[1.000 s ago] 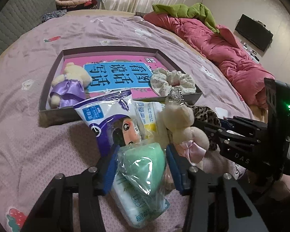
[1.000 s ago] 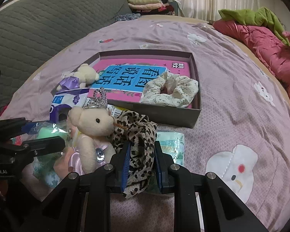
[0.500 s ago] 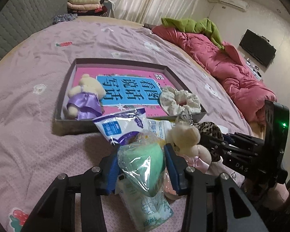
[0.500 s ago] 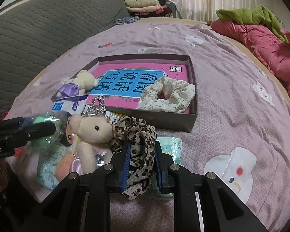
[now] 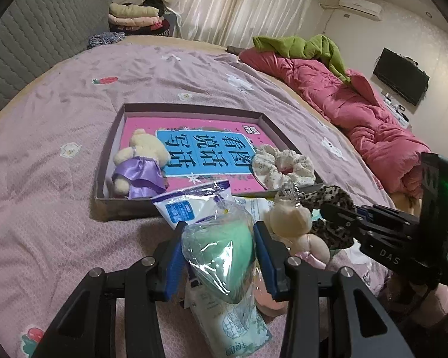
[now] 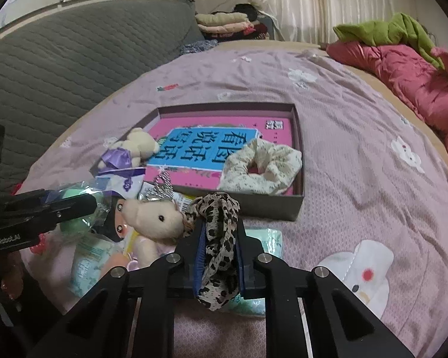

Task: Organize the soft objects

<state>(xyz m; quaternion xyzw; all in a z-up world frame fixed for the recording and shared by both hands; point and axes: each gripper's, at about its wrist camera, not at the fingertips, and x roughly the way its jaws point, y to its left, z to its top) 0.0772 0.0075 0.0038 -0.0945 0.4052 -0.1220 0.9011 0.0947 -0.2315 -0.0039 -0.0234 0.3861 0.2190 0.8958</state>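
My left gripper point(image 5: 219, 229) is shut on a green sponge in a clear bag point(image 5: 224, 256), held just above a pile of packets on the pink bedspread. My right gripper point(image 6: 220, 223) has its jaws closing on a leopard-print scrunchie point(image 6: 218, 238), and the pads press it from both sides. A cream plush with a tiara point(image 6: 155, 214) lies between the two grippers. Just beyond stands a shallow grey box point(image 6: 271, 208) with a pink book on its floor. In it are a bear in a purple dress point(image 5: 140, 164) and a floral scrunchie point(image 5: 283, 164).
A blue-and-white packet point(image 5: 191, 205) and a pale tissue pack point(image 5: 239, 328) lie under my left gripper. A pink quilt point(image 5: 358, 110) runs along the bed's right side. A grey padded headboard point(image 6: 59, 59) stands on the left, with folded clothes point(image 5: 134, 18) at the far end.
My left gripper has risen with the bagged sponge and tipped towards the box. The right gripper's jaws have drawn tighter on the leopard scrunchie, which now hangs off the bed.
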